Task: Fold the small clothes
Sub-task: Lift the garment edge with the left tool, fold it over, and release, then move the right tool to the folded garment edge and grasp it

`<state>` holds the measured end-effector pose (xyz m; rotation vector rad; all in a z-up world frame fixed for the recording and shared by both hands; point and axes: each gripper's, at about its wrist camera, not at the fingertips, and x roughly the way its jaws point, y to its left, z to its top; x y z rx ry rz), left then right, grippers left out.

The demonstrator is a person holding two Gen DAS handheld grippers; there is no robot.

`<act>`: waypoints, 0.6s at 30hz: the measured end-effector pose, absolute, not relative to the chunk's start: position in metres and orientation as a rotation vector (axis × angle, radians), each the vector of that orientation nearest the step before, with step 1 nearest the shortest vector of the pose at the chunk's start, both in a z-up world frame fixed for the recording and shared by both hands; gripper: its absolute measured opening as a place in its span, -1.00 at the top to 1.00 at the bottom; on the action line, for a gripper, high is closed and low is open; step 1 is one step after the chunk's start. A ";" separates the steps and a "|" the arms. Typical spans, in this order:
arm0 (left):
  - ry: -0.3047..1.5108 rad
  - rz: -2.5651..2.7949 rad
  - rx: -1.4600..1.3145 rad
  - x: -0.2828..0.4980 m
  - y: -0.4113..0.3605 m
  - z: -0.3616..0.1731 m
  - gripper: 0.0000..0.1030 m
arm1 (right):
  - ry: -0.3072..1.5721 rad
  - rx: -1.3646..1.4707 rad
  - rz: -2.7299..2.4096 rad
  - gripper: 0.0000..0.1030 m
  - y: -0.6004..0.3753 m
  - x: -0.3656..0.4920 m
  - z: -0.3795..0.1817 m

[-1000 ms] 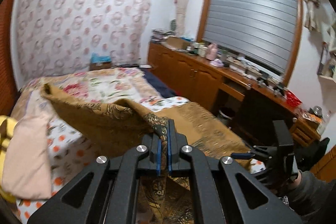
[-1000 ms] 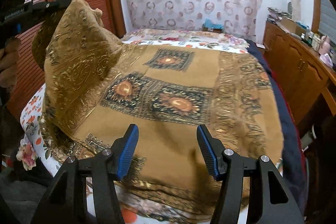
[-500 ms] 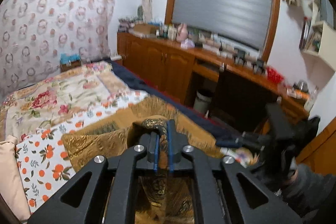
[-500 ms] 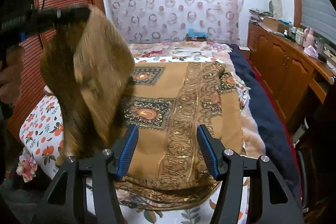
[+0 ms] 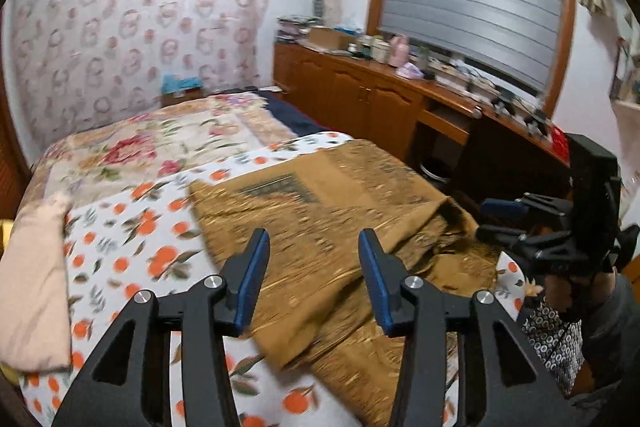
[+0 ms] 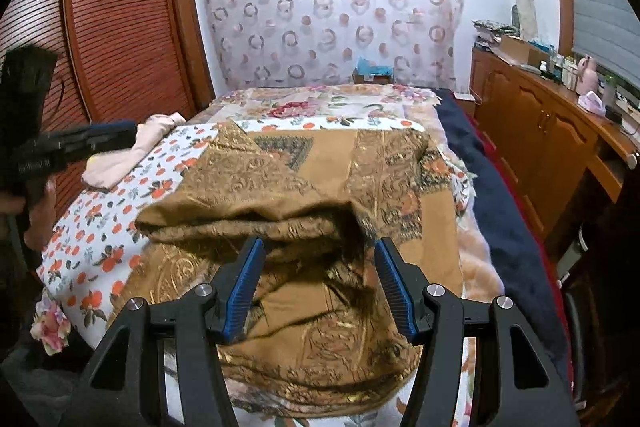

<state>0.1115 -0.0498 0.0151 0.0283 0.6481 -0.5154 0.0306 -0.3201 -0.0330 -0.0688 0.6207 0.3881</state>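
Opening over the brown patterned cloth (image 5: 320, 211), the left gripper (image 5: 312, 267) held nothing, presumably releasing a finished fold. The right gripper (image 6: 318, 281) was held wide and empty above the bunched edge (image 6: 256, 223), likely for smoothing.

One brown patterned cloth (image 6: 320, 195), one pink garment (image 6: 132, 155), one bed (image 6: 100, 247), two tongs.

No readable text, labels, brand names, numbers or signs appear in either wrist view. A faint pale marking sits on the side of the left gripper (image 6: 76, 143) as seen from the right wrist camera, but it is too blurred and small to make out.
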 end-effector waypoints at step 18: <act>0.582 -0.363 -0.066 0.093 0.030 0.007 -0.65 | 0.665 -0.270 0.676 -0.22 -0.213 0.079 -0.055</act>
